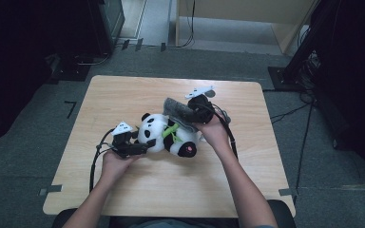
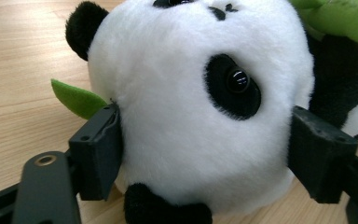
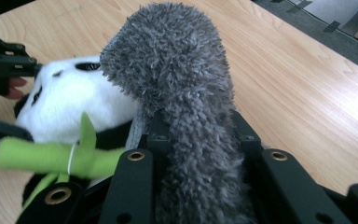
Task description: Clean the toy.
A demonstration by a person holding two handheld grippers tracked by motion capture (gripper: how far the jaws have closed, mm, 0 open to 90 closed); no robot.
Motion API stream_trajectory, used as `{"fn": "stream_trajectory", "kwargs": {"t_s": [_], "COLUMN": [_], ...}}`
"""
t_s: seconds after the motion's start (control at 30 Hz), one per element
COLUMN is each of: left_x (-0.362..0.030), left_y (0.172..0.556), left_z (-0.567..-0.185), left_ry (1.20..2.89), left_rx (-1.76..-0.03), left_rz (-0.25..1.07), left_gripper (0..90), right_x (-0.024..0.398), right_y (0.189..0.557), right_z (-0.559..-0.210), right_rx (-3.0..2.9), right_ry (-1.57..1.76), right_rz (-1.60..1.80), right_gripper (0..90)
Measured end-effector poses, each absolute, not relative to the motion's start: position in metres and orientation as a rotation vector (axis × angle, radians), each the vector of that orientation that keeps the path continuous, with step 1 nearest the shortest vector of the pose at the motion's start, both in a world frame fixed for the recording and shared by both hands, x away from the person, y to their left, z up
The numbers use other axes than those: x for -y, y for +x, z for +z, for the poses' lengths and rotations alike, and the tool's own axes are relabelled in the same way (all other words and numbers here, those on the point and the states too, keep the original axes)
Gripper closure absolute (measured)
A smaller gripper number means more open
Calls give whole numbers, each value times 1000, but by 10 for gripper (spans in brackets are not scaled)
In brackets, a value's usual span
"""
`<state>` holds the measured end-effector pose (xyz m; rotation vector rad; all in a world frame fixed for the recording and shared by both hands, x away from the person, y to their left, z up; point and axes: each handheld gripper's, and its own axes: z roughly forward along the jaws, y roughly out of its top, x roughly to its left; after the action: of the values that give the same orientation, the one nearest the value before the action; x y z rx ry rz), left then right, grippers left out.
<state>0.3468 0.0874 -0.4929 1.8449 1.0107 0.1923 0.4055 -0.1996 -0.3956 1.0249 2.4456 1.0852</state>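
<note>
A black-and-white panda plush (image 1: 164, 133) lies on its side on the wooden table (image 1: 171, 190), with a green felt bamboo stalk (image 3: 51, 156) tied to its chest. My left gripper (image 1: 140, 142) comes in from the left. Its two pads touch either side of the panda's white head (image 2: 191, 116), just below the ear. My right gripper (image 1: 192, 116) is at the panda's far right side, shut on a grey fuzzy cloth (image 3: 177, 84). The cloth rises between that gripper's jaws and droops over the panda's body (image 3: 74, 98).
A green felt leaf (image 2: 77, 98) sticks out behind the panda's head. Bare tabletop (image 3: 307, 93) stretches beyond the cloth to the table's far edge. Cables and dark stands (image 1: 309, 42) line the floor at the back and right.
</note>
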Motion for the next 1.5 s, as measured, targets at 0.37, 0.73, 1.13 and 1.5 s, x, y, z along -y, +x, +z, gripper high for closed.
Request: {"fn": "stream_trajectory", "kwargs": {"t_s": [0.37, 0.73, 1.13, 1.5], "left_x": [-87, -87, -86, -87], "left_y": [347, 347, 345, 346], "left_z": [-492, -491, -486, -485], "left_ry": [1854, 1858, 1850, 1835], "left_rx": [-1015, -1015, -1030, -1057], "left_rz": [198, 200, 200, 185], "left_gripper": [277, 275, 307, 312], "right_x": [232, 267, 198, 121], "right_y": [397, 387, 385, 397], "right_z": [-396, -400, -366, -398], "right_rx": [-2398, -2342, -2393, -2614], "right_ry": [1085, 1183, 968, 854], "right_rz": [1110, 1085, 1252, 1209], "right_gripper": [689, 708, 707, 614]}}
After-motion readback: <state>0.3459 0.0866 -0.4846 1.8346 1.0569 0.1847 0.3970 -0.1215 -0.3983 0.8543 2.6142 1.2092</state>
